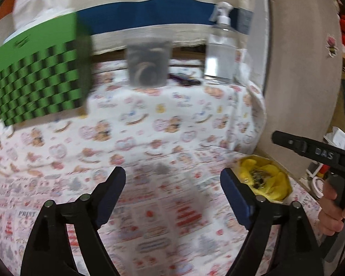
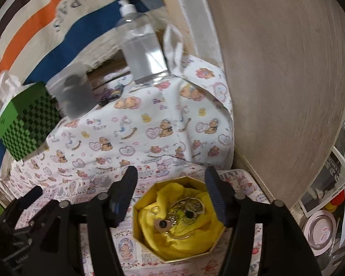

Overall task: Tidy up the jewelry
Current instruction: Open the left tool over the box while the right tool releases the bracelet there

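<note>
open right hand-held gripper (image 2: 171, 184) over box rim (image 2: 147, 195)

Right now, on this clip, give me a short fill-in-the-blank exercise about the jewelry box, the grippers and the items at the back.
1. The jewelry lies in an octagonal box lined with ____ fabric.
2. Both the left gripper and the right gripper have their jaws ____ and hold nothing.
3. The tissue box at the back has a checkered pattern of black and ____.
4. The clear bottle is topped with a white ____.

Missing words: yellow; open; green; pump
</note>
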`<action>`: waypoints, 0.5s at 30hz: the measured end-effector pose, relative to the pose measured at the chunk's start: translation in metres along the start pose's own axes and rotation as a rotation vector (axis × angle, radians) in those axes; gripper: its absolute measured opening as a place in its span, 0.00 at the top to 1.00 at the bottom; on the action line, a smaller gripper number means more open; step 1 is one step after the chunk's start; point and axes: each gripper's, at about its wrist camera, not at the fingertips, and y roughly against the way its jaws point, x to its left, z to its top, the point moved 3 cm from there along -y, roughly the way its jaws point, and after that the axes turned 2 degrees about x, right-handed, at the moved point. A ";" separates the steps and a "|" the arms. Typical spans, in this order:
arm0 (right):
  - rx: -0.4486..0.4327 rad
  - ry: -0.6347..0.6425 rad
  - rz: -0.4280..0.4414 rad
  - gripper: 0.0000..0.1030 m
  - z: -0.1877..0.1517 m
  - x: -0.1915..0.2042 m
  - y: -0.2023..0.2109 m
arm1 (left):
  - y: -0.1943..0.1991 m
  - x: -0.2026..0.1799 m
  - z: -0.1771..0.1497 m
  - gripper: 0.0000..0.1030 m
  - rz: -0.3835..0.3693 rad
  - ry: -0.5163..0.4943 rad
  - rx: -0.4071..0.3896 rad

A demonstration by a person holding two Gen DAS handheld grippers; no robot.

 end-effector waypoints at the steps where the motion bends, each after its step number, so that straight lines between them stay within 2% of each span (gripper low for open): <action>1: -0.007 0.012 -0.009 0.38 -0.001 0.003 0.000 | 0.001 0.007 -0.003 0.18 0.012 0.008 0.001; 4: -0.025 0.034 -0.027 0.30 -0.006 0.012 -0.001 | 0.006 0.021 -0.011 0.13 0.068 0.014 -0.012; 6: -0.031 0.031 -0.017 0.21 -0.010 0.017 -0.002 | 0.012 0.027 -0.017 0.07 0.097 0.011 -0.039; 8: -0.048 0.029 -0.009 0.09 -0.015 0.023 -0.002 | 0.015 0.032 -0.021 0.05 0.124 0.015 -0.065; 15: -0.102 0.162 -0.049 0.07 -0.037 0.056 -0.005 | 0.021 0.040 -0.023 0.02 0.126 0.023 -0.118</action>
